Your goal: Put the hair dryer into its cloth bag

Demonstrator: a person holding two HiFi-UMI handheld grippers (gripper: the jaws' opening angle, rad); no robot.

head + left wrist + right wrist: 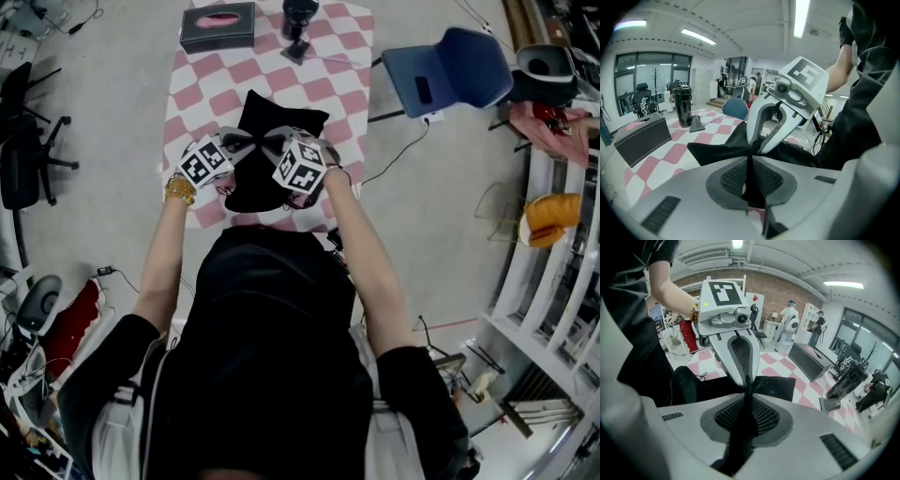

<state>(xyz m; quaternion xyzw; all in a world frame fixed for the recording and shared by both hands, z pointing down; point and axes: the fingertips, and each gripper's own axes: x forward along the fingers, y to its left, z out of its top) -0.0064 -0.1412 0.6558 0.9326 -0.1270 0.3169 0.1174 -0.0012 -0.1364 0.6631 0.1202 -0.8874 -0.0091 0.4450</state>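
Observation:
A black cloth bag (274, 114) lies on the pink-and-white checked table (202, 75). My left gripper (251, 142) and right gripper (277, 141) meet tip to tip at its near edge. Each is shut on a fold of the black cloth. In the left gripper view the fabric (717, 152) runs up between my left gripper's (749, 174) pads, with the right gripper (753, 146) pinching just beyond. The right gripper view shows the same for the right gripper (747, 414), with the left gripper (746, 378) opposite. The black hair dryer (299, 17) stands at the table's far end, its nozzle (297, 52) beside it.
A black tissue box (217, 26) sits at the table's far left corner. A blue chair (448, 67) stands to the right of the table, a black office chair (23, 150) to the left. A cable (398, 150) trails on the floor by the table.

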